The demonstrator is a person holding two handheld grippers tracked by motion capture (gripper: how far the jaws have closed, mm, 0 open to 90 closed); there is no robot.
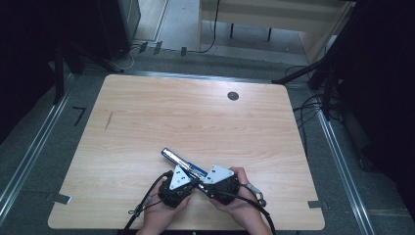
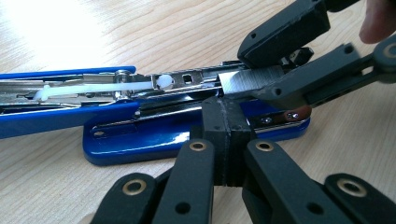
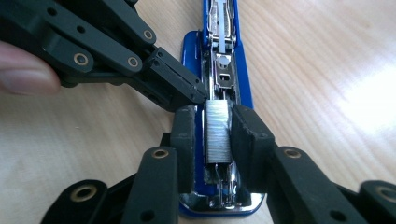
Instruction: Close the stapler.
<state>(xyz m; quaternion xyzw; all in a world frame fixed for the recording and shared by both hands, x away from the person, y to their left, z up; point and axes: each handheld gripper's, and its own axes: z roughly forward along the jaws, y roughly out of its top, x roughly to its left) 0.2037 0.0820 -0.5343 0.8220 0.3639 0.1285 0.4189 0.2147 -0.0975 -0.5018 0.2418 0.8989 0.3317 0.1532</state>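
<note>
Near the desk's [image 1: 147, 107] front edge, around its middle, a blue stapler [image 1: 185, 164] is lying opened out, its top arm swung back toward the far left and its metal staple channel [image 2: 187, 80] exposed. The work in hand is reloading it, and it looks well advanced: a silvery strip of staples [image 3: 218, 133] is already sitting in the channel at the stapler's near end, lined up lengthwise with the rail.

The right claw [image 3: 212, 140] is straddling that strip, its jaws standing narrowly apart with a pad on either side; a thin gap shows beside the strip, so the pads are flanking the staples rather than squeezing them, which reads as a release in progress. The left claw [image 2: 224, 135] is fully closed on nothing, its tip pressing against the stapler's side just above the blue base [image 2: 140, 140], apparently bracing the tool so it is not sliding.

What is left, by my judgement: drawing the right claw clear, checking that the strip is seated flat under the white pusher [image 2: 163, 81], then folding the blue top arm [image 2: 56, 116] down until it is latching shut.
</note>
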